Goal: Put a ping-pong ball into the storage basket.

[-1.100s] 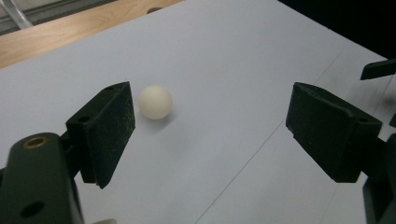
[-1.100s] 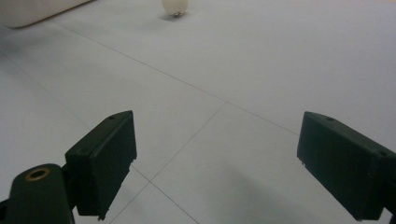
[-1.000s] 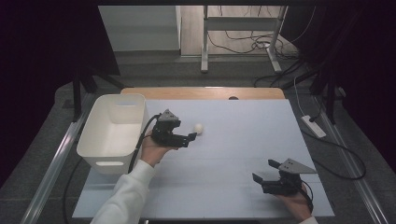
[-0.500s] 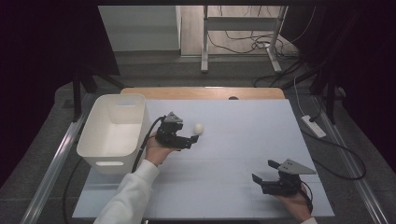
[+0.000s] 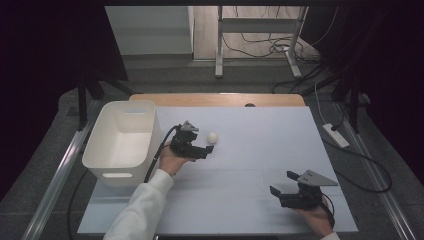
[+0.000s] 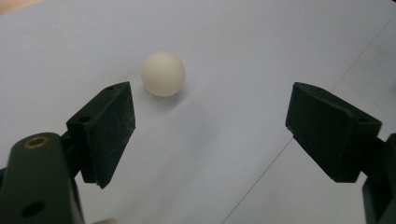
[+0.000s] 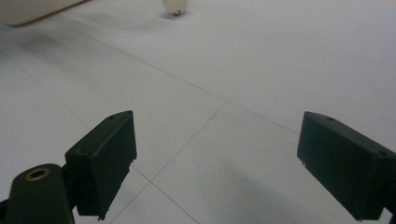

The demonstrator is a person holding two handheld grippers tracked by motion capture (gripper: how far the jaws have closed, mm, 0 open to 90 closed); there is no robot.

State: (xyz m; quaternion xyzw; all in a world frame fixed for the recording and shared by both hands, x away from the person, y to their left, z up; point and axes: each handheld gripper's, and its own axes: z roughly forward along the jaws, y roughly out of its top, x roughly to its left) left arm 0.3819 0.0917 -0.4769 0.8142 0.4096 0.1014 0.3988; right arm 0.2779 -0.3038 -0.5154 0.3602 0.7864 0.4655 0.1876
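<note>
No legible text, label, brand or number anywhere.

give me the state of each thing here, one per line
ball: on the table, free, just beyond the left jaws
left gripper: open, nothing held
right gripper: open, nothing held
white bin: upright, looks empty
table: bare white sheet

Person at pale table w/ two handheld grippers: left gripper, jaws apart, just beside small white ball near table's centre; right gripper, jaws wide, nothing btwn them, low at front right. White bin at left edge.
</note>
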